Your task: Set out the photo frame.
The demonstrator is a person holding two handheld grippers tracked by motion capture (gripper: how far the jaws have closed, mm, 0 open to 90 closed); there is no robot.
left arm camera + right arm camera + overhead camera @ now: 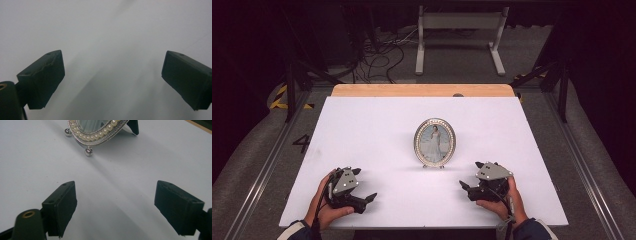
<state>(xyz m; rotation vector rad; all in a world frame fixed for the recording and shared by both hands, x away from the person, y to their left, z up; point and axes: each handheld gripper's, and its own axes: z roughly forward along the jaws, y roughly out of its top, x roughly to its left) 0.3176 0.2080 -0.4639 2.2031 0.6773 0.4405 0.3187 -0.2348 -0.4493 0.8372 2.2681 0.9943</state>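
Just ahead of the right claw [115, 205], the oval frame [100, 132], apart

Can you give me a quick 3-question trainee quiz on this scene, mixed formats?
1. True or false: the oval silver picture frame with a pearl-beaded rim stands upright on the white table.
2. Which is closer to the frame: A) the left gripper or B) the right gripper?
3. Fill in: both grippers' jaws are ___ and hold nothing.

Key
1. True; it rests on small ball feet.
2. B; the right gripper view shows the frame's lower rim just ahead.
3. Open.
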